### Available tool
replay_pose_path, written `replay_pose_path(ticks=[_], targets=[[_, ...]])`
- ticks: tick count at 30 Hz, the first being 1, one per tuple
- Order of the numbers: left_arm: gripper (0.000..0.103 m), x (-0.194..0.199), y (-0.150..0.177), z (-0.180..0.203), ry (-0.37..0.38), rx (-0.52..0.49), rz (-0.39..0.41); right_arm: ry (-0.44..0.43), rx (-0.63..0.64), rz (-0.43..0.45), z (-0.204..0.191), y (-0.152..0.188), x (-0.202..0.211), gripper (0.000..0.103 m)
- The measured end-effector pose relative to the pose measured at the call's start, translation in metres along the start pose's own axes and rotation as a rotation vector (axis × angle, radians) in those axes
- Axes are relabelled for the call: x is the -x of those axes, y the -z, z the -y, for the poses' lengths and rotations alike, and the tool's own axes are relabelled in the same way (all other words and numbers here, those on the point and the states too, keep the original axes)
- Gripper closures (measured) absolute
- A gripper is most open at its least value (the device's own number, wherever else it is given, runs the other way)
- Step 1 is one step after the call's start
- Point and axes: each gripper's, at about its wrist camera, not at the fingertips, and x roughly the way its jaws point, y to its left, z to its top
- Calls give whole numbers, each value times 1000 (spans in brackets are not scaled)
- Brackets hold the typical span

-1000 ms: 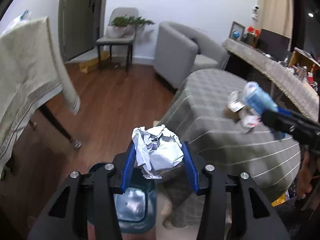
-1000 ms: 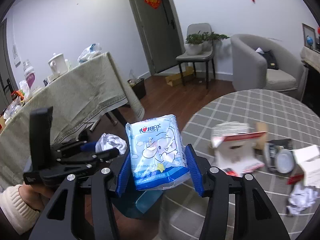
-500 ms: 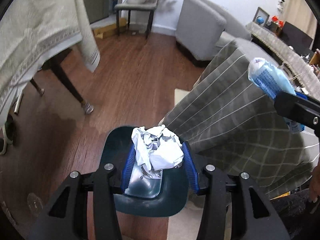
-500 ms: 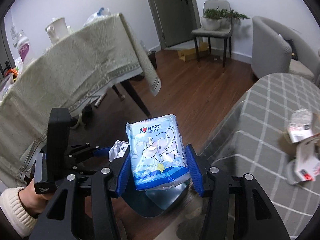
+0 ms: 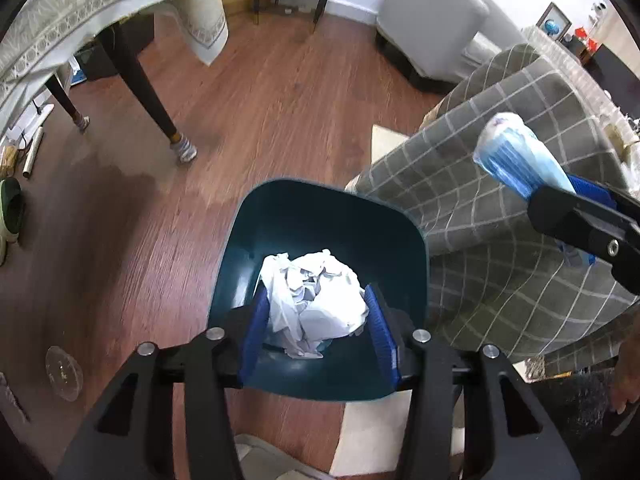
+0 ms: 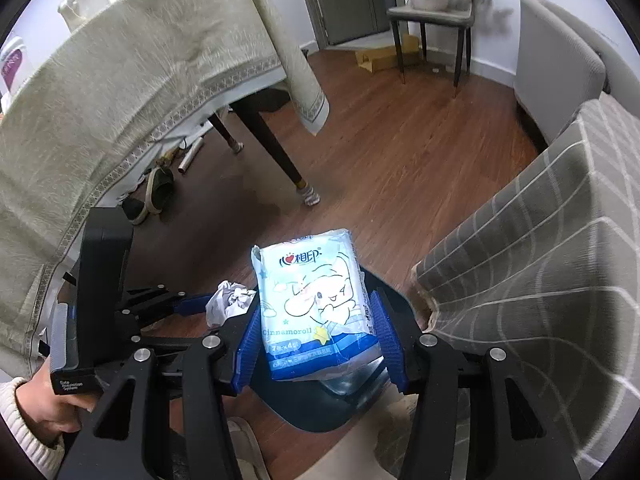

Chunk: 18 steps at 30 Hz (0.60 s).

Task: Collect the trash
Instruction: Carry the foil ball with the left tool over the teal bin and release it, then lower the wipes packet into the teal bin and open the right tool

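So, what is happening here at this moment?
A person is collecting trash with a handheld gripper in each hand. The left gripper holds a crumpled white paper ball directly above the open dark teal trash bin on the wooden floor. The right gripper grips a blue and white tissue pack printed with a cartoon, also over the bin. Nothing has been dropped yet.

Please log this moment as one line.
left tool: shut on crumpled paper over bin | right tool: shut on tissue pack
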Motion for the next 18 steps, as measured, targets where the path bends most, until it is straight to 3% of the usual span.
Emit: replay_pose_path(ticks=[7,9,12,18], targets=[[50,-5,7,-10,5,3,-38,8,-9,-53,-9,4,-27,50],[42,-3,8,-15,10,9,-34,10,-12,-67,-8,5,-33,50],[34,5,9,-21,35,23,-8,16,-29,-93,-6,7,-45,50],[32,31,9,-27,34,16,70,30,-60,-149,-2,15,-74,50]])
